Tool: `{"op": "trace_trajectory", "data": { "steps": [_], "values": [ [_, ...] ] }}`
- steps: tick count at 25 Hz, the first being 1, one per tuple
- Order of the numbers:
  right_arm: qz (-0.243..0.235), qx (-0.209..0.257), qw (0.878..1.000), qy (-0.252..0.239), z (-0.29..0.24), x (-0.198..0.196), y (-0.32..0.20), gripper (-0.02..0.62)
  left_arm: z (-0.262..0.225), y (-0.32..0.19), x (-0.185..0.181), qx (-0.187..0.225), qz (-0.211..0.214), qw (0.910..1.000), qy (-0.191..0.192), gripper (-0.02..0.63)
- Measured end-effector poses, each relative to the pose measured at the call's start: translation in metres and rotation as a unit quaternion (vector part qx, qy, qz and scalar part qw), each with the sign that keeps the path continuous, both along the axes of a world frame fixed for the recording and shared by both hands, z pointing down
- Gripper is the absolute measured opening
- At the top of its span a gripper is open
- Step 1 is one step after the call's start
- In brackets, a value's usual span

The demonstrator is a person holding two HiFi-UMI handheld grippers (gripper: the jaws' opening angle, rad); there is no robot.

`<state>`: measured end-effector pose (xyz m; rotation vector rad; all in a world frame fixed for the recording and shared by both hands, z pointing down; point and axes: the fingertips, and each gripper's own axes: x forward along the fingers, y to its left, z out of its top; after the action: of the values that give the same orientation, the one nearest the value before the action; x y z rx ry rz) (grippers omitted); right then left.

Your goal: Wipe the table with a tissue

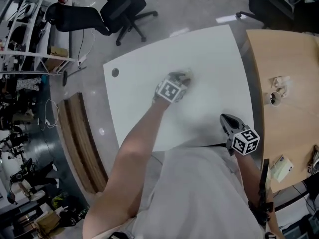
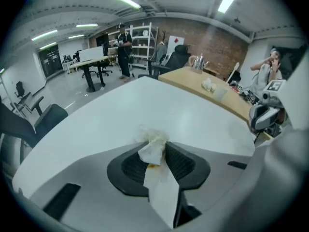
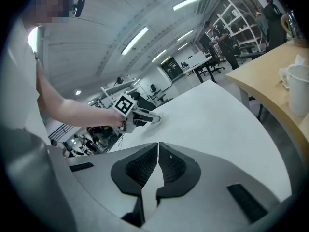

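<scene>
While the head view shows the left gripper (image 1: 180, 79) only as a blur low over the middle of the white table (image 1: 214, 49), the left gripper view makes its grip plain. The jaws of that gripper (image 2: 158, 145) stand partly apart and clamp a crumpled tissue (image 2: 151, 152) between their pads. The wad carries a small yellowish stain, and its frayed tip meets the tabletop.

The right gripper (image 1: 228, 121) sits at the table's near edge, well apart from the left one. Its own view shows its jaws (image 3: 158, 148) closed tip to tip with nothing between them. That view alone gives the left gripper (image 3: 144, 119) from the side, nose down on the table at the end of a bare arm. It also shows a white cup (image 3: 298, 94) on the wooden table (image 3: 270, 88) alongside. Only the head view takes in the black office chair (image 1: 124, 9) beyond the far edge.
</scene>
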<state>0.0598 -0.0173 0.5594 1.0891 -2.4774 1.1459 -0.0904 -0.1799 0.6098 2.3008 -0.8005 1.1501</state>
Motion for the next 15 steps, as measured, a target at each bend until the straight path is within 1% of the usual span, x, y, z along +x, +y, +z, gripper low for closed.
{"op": "trace_trajectory", "data": {
  "steps": [2,4,7,9,11,15],
  "values": [
    [-0.001,0.006,1.0,-0.002,0.001,0.005,-0.001,0.017,-0.014,0.017,0.021,0.021,-0.022,0.9988,0.038,0.101],
    [-0.003,0.012,1.0,-0.004,0.002,0.009,-0.002,0.017,-0.029,0.033,0.034,0.041,-0.038,0.9962,0.066,0.101],
    [-0.015,0.018,1.0,-0.011,-0.001,0.006,-0.003,0.017,-0.063,0.056,0.036,0.075,-0.058,0.9911,0.094,0.101],
    [-0.027,0.02,0.999,-0.016,-0.004,0.006,-0.005,0.017,-0.09,0.071,0.034,0.09,-0.088,0.9853,0.116,0.101],
    [-0.037,0.023,0.999,-0.021,-0.004,0.007,-0.008,0.017,-0.109,0.087,0.029,0.099,-0.125,0.9774,0.139,0.101],
    [-0.051,0.028,0.998,-0.027,-0.003,0.004,-0.016,0.017,-0.124,0.129,0.009,0.107,-0.189,0.9628,0.161,0.101]
  ]
}}
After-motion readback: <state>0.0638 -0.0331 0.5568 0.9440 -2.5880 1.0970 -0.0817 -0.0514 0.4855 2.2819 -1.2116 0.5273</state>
